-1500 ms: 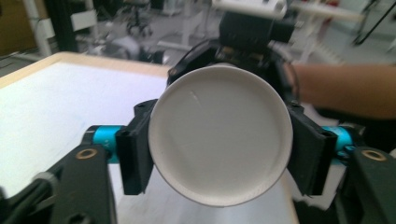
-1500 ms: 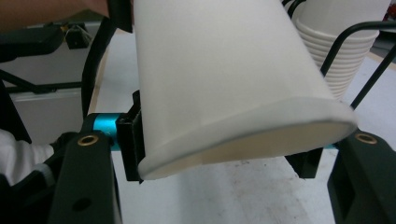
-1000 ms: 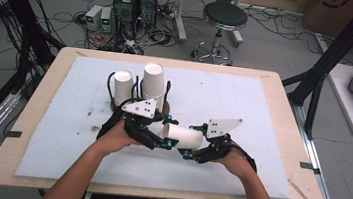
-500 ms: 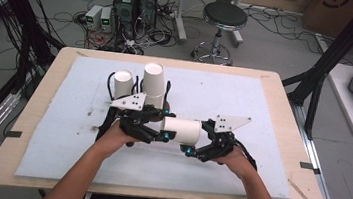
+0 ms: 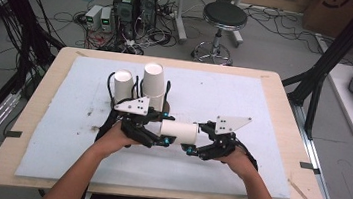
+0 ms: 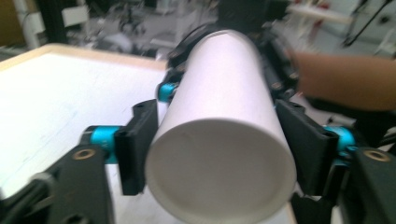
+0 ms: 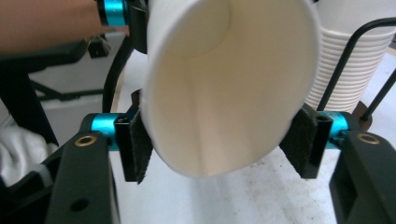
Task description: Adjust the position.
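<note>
A white paper cup hangs level above the mat between my two grippers. Its base points at the left gripper, whose jaws have just been opening; in the left gripper view the base end lies between the pads, and its round outline is not squeezed. The cup's open mouth faces the right gripper, whose jaws have just been closing. In the right gripper view both pads press the rim into an oval.
Two stacks of white cups stand upside down in a black wire holder just beyond my left hand; one stack is close behind the held cup. A pale blue mat covers the wooden table.
The cup went from tilted, in the left gripper's hold, to level between both grippers. The right gripper's jaws have come around its mouth end.
</note>
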{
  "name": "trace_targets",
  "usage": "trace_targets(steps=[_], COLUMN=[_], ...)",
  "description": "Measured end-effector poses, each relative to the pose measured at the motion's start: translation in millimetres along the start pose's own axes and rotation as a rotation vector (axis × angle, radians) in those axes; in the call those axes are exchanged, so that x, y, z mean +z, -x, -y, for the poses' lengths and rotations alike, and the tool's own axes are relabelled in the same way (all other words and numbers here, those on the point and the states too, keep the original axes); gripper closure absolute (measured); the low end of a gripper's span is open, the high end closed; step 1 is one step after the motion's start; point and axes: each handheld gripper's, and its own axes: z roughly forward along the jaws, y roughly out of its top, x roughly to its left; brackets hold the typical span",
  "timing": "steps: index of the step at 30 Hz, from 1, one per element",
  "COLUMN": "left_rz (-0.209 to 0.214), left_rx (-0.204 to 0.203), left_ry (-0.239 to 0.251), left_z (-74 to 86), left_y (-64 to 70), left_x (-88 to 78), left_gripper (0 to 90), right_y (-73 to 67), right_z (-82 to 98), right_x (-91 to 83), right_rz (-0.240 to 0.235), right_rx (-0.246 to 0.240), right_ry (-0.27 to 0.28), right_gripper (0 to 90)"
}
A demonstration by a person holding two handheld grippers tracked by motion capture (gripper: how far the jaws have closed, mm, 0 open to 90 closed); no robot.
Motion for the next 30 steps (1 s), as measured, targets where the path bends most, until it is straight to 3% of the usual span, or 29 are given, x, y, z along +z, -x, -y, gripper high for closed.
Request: trace_targets(steps=[2,10,12,13,14,18,22,26,30], left_rz=[-0.019,0.000,0.022,0.035,0.045,0.053,0.066,0.079,0.072], left_rx=[0.028,0.070,0.058,0.048,0.041,0.009,0.007,0.017,0.019], left_ry=[-0.050,-0.095,-0.067,-0.050,-0.021,0.042,0.057,0.073,0.031], left_z=[-2.4,-1.7,-0.2,0.5,1.4,7.5,12.6,13.5,15.1], left_y=[1.5,2.0,0.9,0.6,0.6,-0.8,-1.2,-1.2,-1.2], left_x=[0.6,-0.8,-2.7,-3.6,-4.1,-2.2,-0.8,-0.6,1.6], left_gripper=[28.1,33.2,33.8,34.8,36.3,36.3,36.3,36.4,36.4], right_y=[-1.0,-0.9,-0.6,-0.3,0.7,-0.3,0.3,0.3,1.0], right_z=[-0.2,-0.4,-0.5,-0.8,-1.2,-2.7,-3.3,-4.0,-4.6], right_x=[1.3,1.9,1.1,0.5,0.2,-1.2,-3.1,-4.7,-7.1], right_rz=[0.013,-0.008,-0.015,-0.022,-0.017,-0.007,-0.003,-0.032,-0.039], right_rx=[-0.007,-0.019,-0.016,-0.004,0.037,0.070,0.070,0.055,0.038], right_ry=[-0.013,-0.047,-0.043,-0.027,0.002,0.063,0.084,0.101,0.098], right_gripper=[37.4,40.2,39.6,36.0,28.0,22.9,22.2,28.8,34.2])
